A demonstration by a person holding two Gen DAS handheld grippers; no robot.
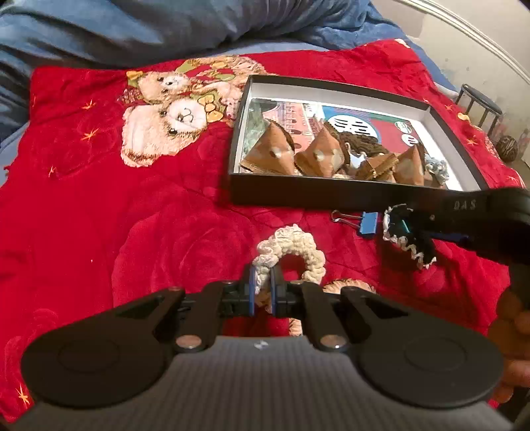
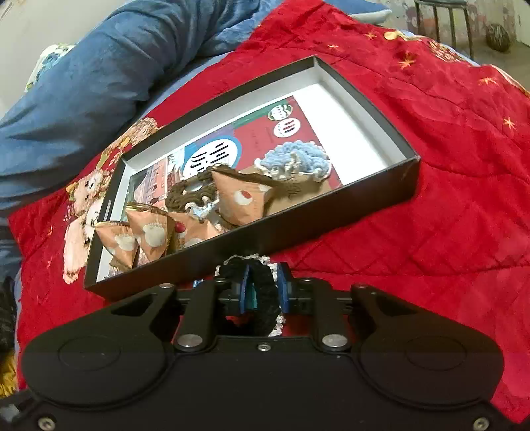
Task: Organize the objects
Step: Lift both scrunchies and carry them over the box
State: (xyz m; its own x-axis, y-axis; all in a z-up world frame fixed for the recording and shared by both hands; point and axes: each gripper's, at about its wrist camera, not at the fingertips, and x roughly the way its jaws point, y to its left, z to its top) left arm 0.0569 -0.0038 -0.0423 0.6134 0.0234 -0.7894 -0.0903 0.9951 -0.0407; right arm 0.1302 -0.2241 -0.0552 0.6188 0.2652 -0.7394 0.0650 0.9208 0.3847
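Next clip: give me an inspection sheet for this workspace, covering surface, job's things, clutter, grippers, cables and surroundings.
Surface: red blanket with teddy-bear print.
Job's things: black box holding brown pouches, brown and blue scrunchies; white scrunchie; black scrunchie.
Clutter: blue binder clip on the blanket beside the box.
Grippers: left hand-held gripper shut on white scrunchie; right hand-held gripper shut on black scrunchie.
Cables: nothing seen.
Surroundings: blue duvet, stool.

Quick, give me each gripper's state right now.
Left gripper: shut on the cream crocheted scrunchie.
Right gripper: shut on the black crocheted scrunchie with white edging.
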